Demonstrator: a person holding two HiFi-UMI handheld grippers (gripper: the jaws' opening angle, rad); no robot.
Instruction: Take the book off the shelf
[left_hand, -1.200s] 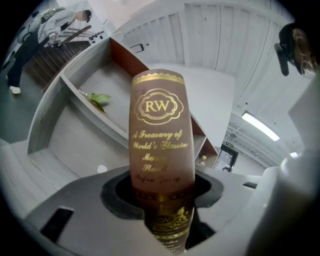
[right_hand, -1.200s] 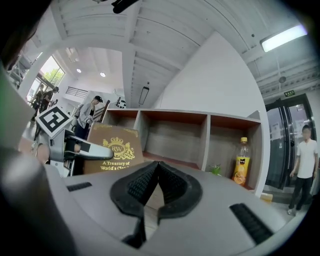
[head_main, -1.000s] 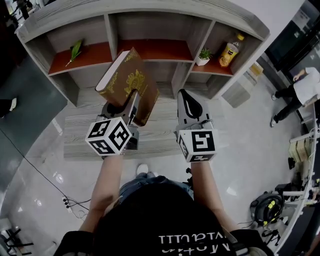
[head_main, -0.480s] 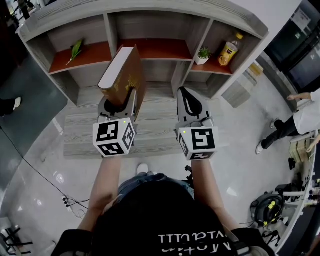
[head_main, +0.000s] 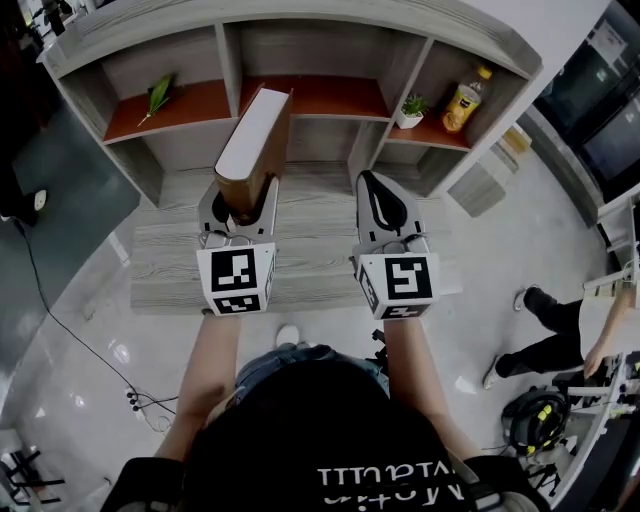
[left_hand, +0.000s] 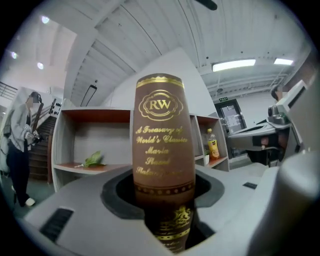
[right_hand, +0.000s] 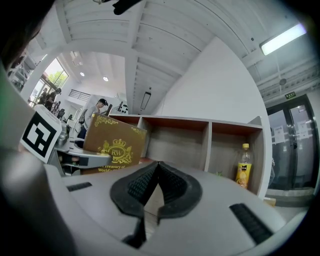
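A brown book with gold lettering (head_main: 252, 150) stands upright in front of the grey shelf (head_main: 300, 30), its white page edge facing up in the head view. My left gripper (head_main: 240, 208) is shut on its lower end. In the left gripper view the book's spine (left_hand: 162, 145) rises from between the jaws of the left gripper (left_hand: 165, 202). My right gripper (head_main: 383, 212) is level with the left one, to the right of the book and apart from it, shut and holding nothing. In the right gripper view the right gripper (right_hand: 157, 172) shows its pads together, with the book's cover (right_hand: 112, 145) at the left.
The shelf's red-brown boards hold a green leaf (head_main: 158, 95) on the left, a small potted plant (head_main: 410, 108) and a yellow bottle (head_main: 462, 100) on the right. A low grey wooden platform (head_main: 310, 260) lies under the grippers. A person (head_main: 560, 345) bends over at the right.
The left gripper has turned the book from a tilt with its cover showing to upright with the page edge on top. The right gripper has stayed put. The person at the right has walked nearer.
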